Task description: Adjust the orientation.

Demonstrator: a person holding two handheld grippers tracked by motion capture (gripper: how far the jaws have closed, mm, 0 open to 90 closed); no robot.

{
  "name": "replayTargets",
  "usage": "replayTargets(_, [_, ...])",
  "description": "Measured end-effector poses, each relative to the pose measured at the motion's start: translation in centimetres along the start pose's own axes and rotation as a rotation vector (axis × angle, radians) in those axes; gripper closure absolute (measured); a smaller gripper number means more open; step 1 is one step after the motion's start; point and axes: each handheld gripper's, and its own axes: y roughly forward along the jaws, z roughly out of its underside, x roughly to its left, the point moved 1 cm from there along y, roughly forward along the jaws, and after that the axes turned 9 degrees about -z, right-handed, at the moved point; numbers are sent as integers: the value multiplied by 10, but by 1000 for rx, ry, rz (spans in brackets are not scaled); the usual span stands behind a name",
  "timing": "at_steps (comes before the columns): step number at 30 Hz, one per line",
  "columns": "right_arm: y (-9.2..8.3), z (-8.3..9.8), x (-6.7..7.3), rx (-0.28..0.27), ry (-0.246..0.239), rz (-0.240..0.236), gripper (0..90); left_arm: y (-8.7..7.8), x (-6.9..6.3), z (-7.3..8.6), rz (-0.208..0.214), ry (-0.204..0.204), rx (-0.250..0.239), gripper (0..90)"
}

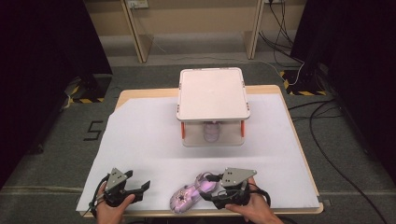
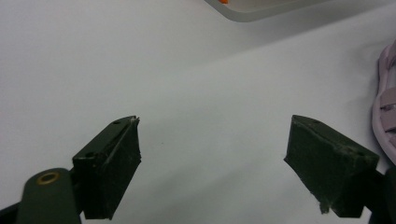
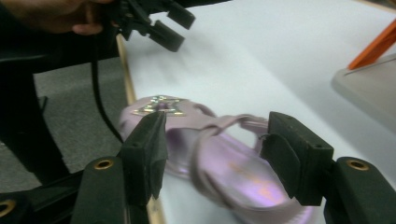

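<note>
Lying between open right tongs (image 3: 212, 149), purple sandal (image 3: 224, 163), left tongs (image 2: 212, 170) open beside it

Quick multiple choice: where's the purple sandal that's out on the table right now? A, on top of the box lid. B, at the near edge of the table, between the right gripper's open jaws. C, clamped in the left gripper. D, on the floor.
B: the purple sandal lies at the table's near edge, with the right gripper open around its heel end.

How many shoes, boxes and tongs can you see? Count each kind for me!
Purple sandals: 2, one by the table edge, one inside the box
Box with lid: 1
Tongs: 2, left and right
Total: 5
</note>
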Motion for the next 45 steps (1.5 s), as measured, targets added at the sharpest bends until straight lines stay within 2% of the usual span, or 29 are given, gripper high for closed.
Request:
replayTargets(4, [-6,-1,-13,-12,0,38,405,1,-1,-1,2,6,2,171])
replayTargets(7, [-7,0,-20,-3,3,61,410,1,-1,0,1,2,7,171])
replayTargets(8, [-6,1,-27,11,-2,83,409,1,-1,0,-1,2,7,171])
replayTargets(11, [-3,4,-32,34,0,94,406,1,-1,-1,0,5,5,171])
replayTargets(18, [4,4,-36,81,-59,109,379,1,0,-1,-2,-2,2,171])
replayTargets(21, [6,4,-37,84,-59,101,376,2,0,-1,-1,-4,4,171])
replayTargets(27, [14,4,-39,120,-97,70,354,2,0,0,2,-4,8,171])
replayTargets(34, [23,-2,-39,151,-193,29,353,2,0,0,5,-10,10,171])
replayTargets(41, [28,-4,-41,163,-208,-13,366,2,0,0,7,-5,13,171])
replayTargets(42, [31,-5,-41,179,-231,-22,379,2,0,0,6,-7,12,171])
replayTargets(45, [34,-5,-40,198,-250,-36,386,2,0,0,5,-8,11,171])
